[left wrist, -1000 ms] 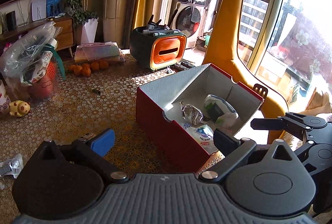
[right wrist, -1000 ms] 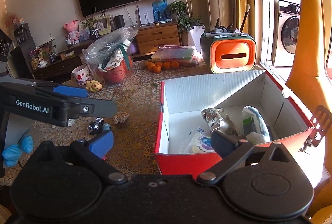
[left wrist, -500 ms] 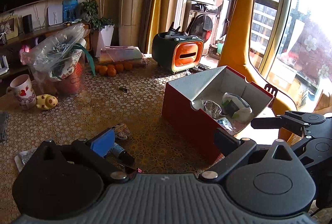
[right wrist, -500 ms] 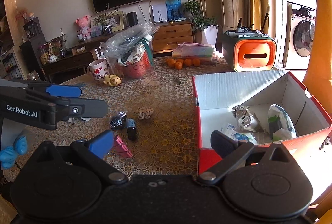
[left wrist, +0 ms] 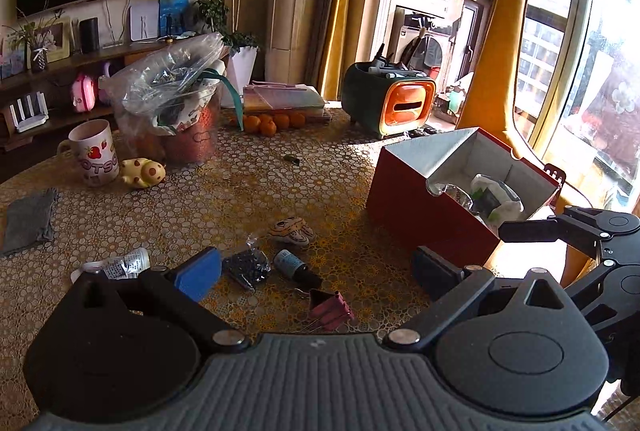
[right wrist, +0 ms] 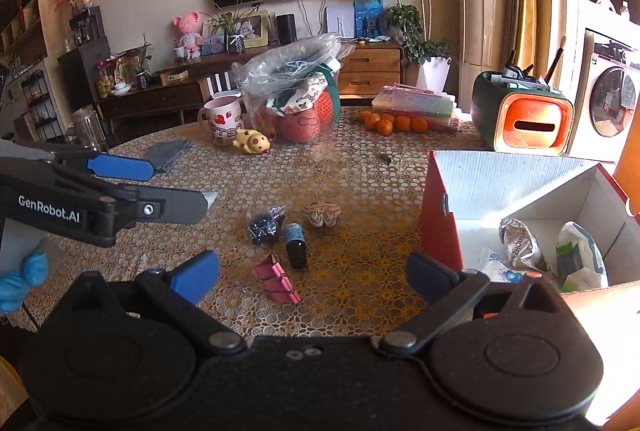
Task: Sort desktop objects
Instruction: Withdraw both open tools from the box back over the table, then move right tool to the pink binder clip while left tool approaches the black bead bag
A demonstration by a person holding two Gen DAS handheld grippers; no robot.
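Both grippers are open and empty above the patterned table. My left gripper (left wrist: 316,271) hovers over a pink binder clip (left wrist: 330,307), a small dark bottle (left wrist: 296,267), a bag of dark beads (left wrist: 246,269) and a small striped toy (left wrist: 291,230). My right gripper (right wrist: 312,271) looks at the same clip (right wrist: 276,279), bottle (right wrist: 295,245), bead bag (right wrist: 264,225) and toy (right wrist: 322,213). The red box (left wrist: 424,207) with a white inside holds several packets; it also shows in the right wrist view (right wrist: 438,219).
A strawberry mug (left wrist: 94,157), yellow spotted toy (left wrist: 144,171), plastic bag over a red basket (left wrist: 176,103), oranges (left wrist: 272,121), an orange-green organiser (left wrist: 394,103), a grey cloth (left wrist: 28,221) and a white sachet (left wrist: 120,265) lie on the table.
Both grippers pulled back and left from the red box. The small items on the table have come into view between the fingers. Both stay open.
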